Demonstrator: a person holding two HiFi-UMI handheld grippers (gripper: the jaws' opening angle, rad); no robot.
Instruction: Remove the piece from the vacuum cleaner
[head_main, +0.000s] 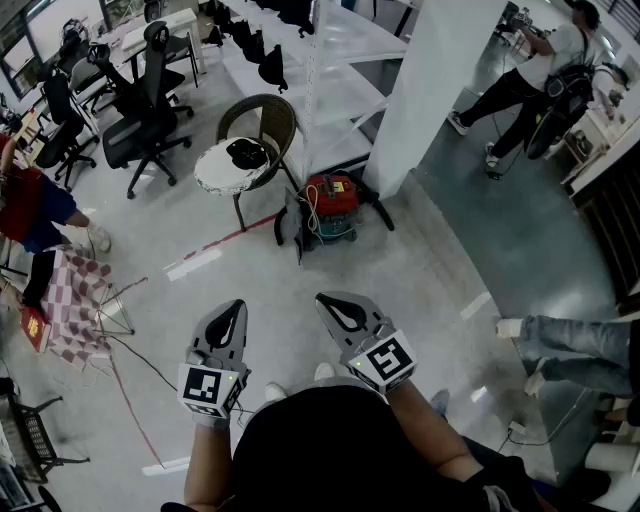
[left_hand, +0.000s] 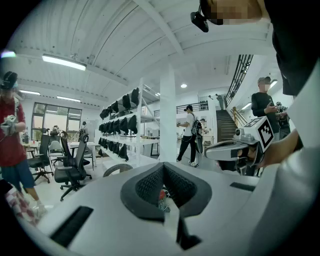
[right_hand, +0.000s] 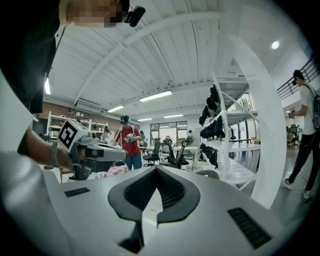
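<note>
The vacuum cleaner (head_main: 330, 205), red on top with a green base and a black hose, stands on the floor by the white pillar, well ahead of me. In the head view my left gripper (head_main: 236, 307) and right gripper (head_main: 329, 300) are held side by side at waist height, both pointing toward it and far short of it. Both are shut with nothing between the jaws. A red sliver of the vacuum cleaner (left_hand: 160, 193) shows through the gap in the left gripper (left_hand: 163, 166). The right gripper (right_hand: 156, 170) faces the room and its view shows no vacuum cleaner.
A round chair with a white cushion (head_main: 241, 163) stands just left of the vacuum. Behind are a white shelving rack (head_main: 330, 60) and a pillar (head_main: 440, 80). Office chairs (head_main: 140, 115) and a person in red (head_main: 30, 205) are at left; someone's legs (head_main: 565, 345) at right. Cables (head_main: 140, 360) cross the floor.
</note>
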